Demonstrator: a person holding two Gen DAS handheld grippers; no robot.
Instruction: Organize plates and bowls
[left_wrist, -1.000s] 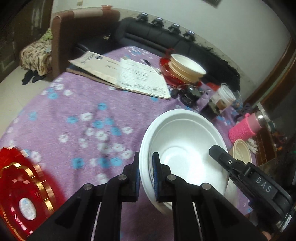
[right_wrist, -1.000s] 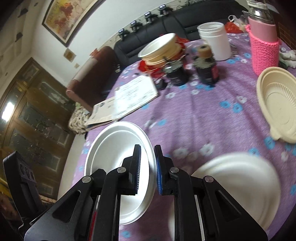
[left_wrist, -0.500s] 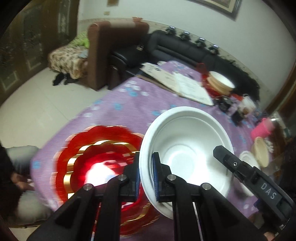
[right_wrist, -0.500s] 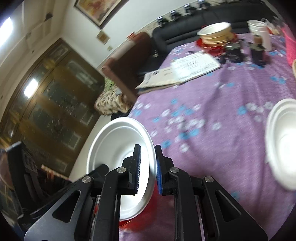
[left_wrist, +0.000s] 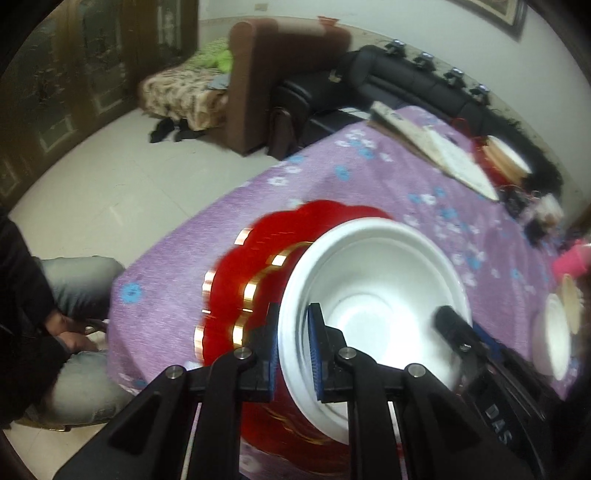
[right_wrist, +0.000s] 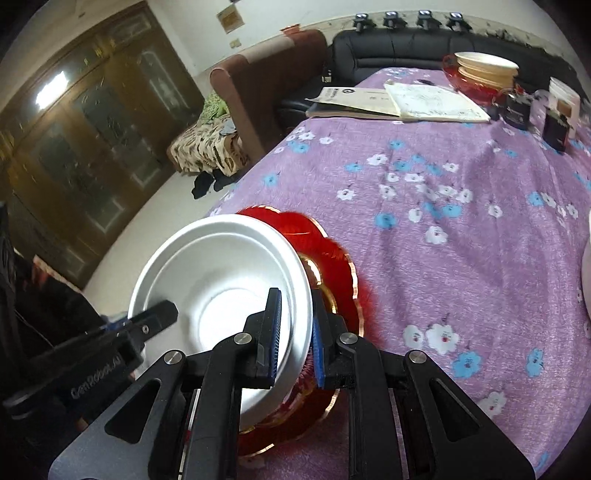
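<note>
The left claw (left_wrist: 293, 354) and the right claw (right_wrist: 294, 332) each clamp opposite rims of one white foam bowl (left_wrist: 373, 310), held between them above a red scalloped plastic plate with gold trim (left_wrist: 240, 288) on the purple floral-clothed table (right_wrist: 443, 192).

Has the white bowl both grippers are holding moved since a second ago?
Yes. The white bowl has been carried away from the papers, toward the near table end, and now sits over the red plate, gripped by the left gripper and right gripper.
</note>
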